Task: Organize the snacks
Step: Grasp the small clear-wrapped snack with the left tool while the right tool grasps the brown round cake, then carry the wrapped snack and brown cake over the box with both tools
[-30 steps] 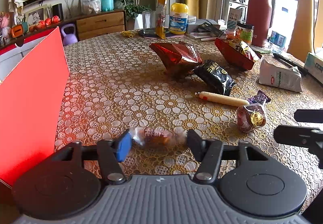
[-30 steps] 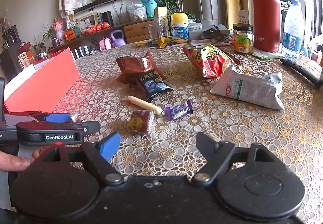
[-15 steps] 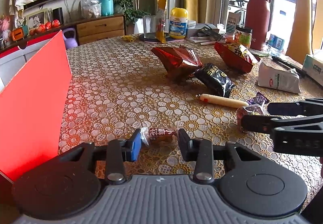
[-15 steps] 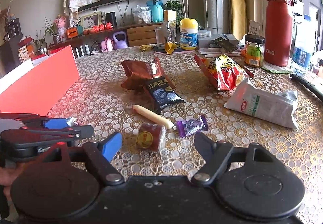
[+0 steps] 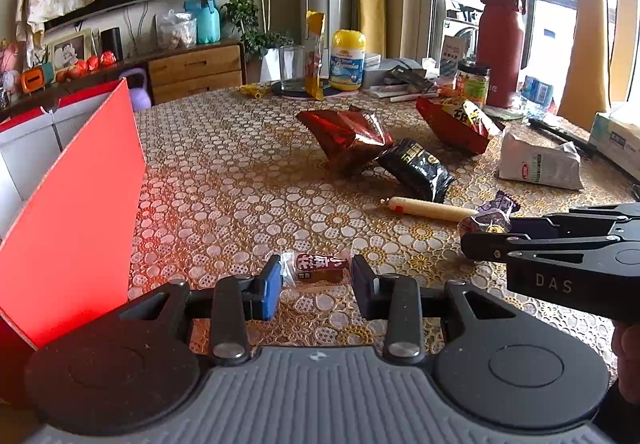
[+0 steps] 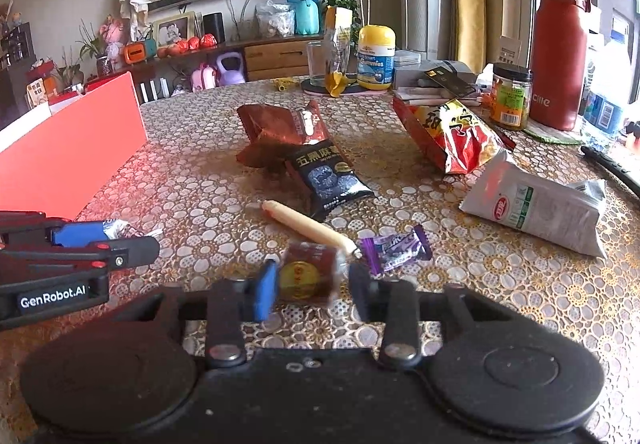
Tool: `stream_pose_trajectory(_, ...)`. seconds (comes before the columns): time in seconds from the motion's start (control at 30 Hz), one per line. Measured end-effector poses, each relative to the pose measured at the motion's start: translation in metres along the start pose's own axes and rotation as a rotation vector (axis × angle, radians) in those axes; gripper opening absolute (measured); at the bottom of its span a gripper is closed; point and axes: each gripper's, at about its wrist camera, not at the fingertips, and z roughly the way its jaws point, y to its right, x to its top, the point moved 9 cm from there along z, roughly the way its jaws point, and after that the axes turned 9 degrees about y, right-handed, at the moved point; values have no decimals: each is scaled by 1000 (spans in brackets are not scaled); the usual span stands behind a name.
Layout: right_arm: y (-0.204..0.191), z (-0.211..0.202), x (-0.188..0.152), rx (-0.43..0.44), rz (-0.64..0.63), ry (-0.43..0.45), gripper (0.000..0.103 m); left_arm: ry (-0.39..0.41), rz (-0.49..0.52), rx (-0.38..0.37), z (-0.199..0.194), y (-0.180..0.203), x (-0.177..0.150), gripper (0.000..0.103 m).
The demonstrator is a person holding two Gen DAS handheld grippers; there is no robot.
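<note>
2 grippers, each bracketing a small snack on the lace-patterned table [image 5: 224, 180].
Left wrist view: left gripper [image 5: 315, 285] narrowly parted around a brown candy [image 5: 320, 267] lying crosswise; red box [image 5: 76, 204] at left.
Right wrist view: right gripper [image 6: 312, 287] narrowly parted around a round red-wrapped snack [image 6: 307, 276]; sausage stick [image 6: 308, 225] runs diagonally behind, purple candy [image 6: 396, 247] beside it.

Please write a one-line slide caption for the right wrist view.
Right gripper closing around a small brown snack beside a sausage stick.

Small wrapped brown candy [image 5: 319, 267], round dark-red snack [image 6: 307, 275], sausage stick [image 6: 308, 226] and purple candy [image 6: 396, 246] lie flat on the table.
</note>
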Motion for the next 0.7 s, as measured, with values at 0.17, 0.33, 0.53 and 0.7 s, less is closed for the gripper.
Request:
stream_pose_trajectory(0.17,-2,-5,3,1,0,18,28,14,-6,-6,-13,0,8,35)
stream_pose_trajectory(0.33,-5,-16,12,7,-5,39,28,59,2,-21,-39,-3,29,34)
stream_pose_trajectory(0.53,-13,-32,28,30,-12,74,28,87,-13,-18,-69,-24,57,34)
stream_pose_trajectory(0.7,-28,-45,44,70,-28,103,28,102,-3,9,-89,-54,78,34)
